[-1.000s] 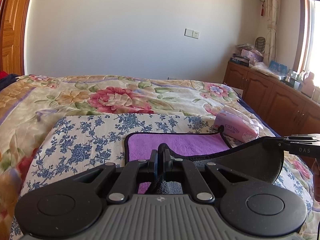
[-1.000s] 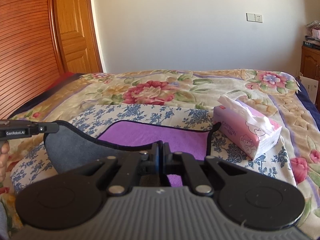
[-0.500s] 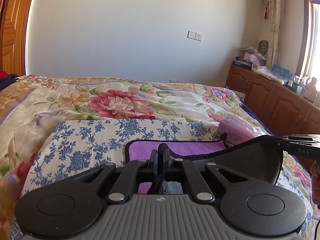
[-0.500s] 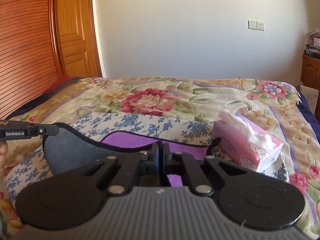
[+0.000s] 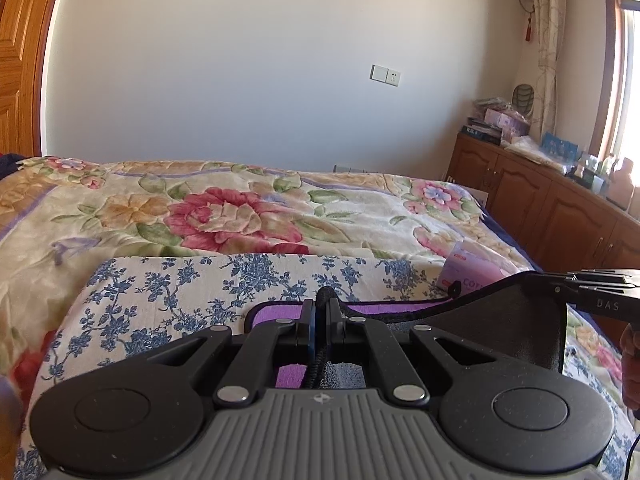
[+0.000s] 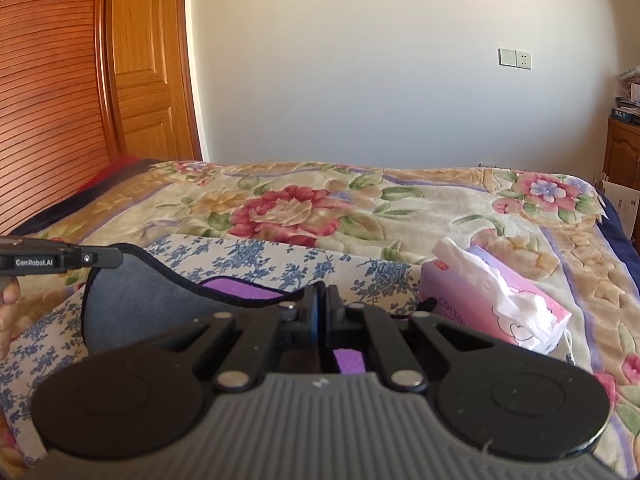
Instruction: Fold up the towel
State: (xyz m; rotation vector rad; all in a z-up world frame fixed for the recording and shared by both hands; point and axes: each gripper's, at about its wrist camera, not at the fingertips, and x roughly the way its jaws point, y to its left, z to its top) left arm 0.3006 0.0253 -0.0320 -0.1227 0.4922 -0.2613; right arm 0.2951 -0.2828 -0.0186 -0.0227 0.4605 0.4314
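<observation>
Left tongs (image 5: 320, 312) closed on the black-piped near edge of the towel (image 5: 520, 320), right tongs (image 6: 320, 304) likewise clamped on the same edge further along. Towel purple on one face, grey on the other, lifted at the near edge with the grey underside hanging as a curved flap between the two grips; far part lying flat, purple face up, on the blue-flowered cloth (image 5: 200, 280) spread over the bed (image 5: 240, 216). Long axis running left to right across the bed, raised edge sagging in the middle between the grips. Seen from the right wrist, left tongs (image 6: 100, 258) gripping the towel (image 6: 140, 304) corner at the far left. Pink tissue box (image 6: 500, 304) just beside the towel's right end, a tissue sticking out. Wooden cabinets (image 5: 540, 200) along the right wall.
</observation>
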